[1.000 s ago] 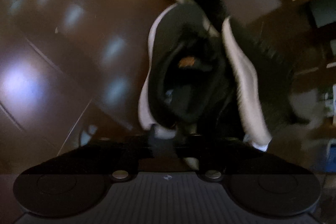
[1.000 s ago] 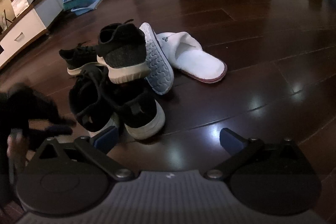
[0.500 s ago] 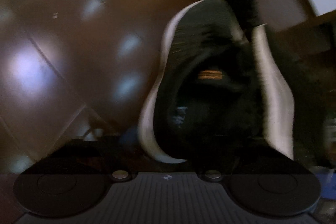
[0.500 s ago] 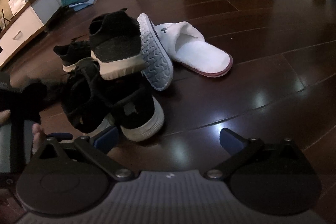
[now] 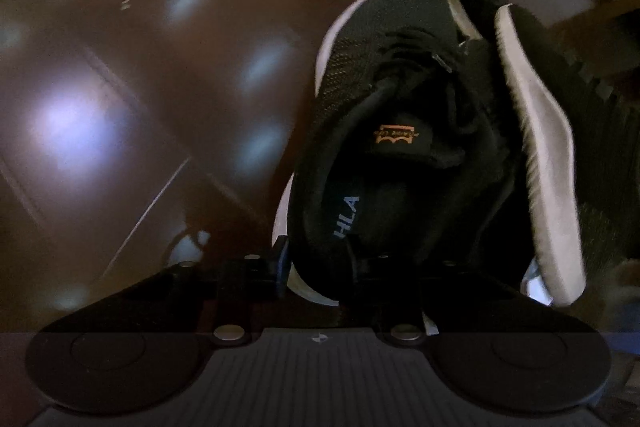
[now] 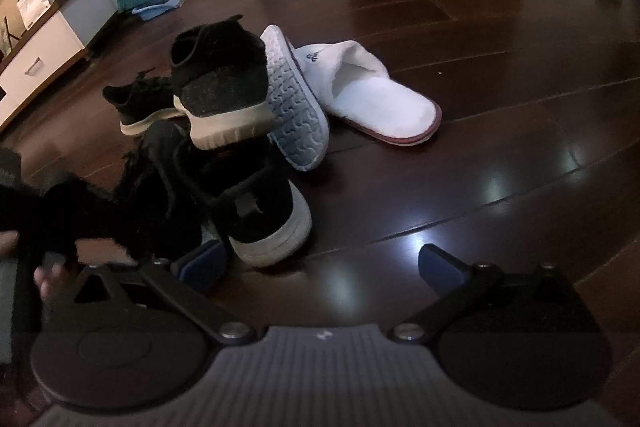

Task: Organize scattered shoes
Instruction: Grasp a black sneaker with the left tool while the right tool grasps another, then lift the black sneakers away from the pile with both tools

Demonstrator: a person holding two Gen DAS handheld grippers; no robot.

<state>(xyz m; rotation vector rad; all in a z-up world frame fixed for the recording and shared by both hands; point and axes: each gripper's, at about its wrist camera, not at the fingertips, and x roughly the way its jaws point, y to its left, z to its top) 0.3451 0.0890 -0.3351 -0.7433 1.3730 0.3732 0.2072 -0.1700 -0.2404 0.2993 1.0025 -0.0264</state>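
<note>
upright, sneaker toe points away.

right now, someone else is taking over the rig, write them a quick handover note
Left gripper: closed on the heel collar of the black HLA sneaker, not visibly lifted.
Right gripper: open, empty, hovering over the wood floor.
Pile: black sneakers stacked together, one white slipper upright, its mate on edge, sole showing.
Done: nothing sorted.
Left: pull out each shoe, pair, line up.
</note>
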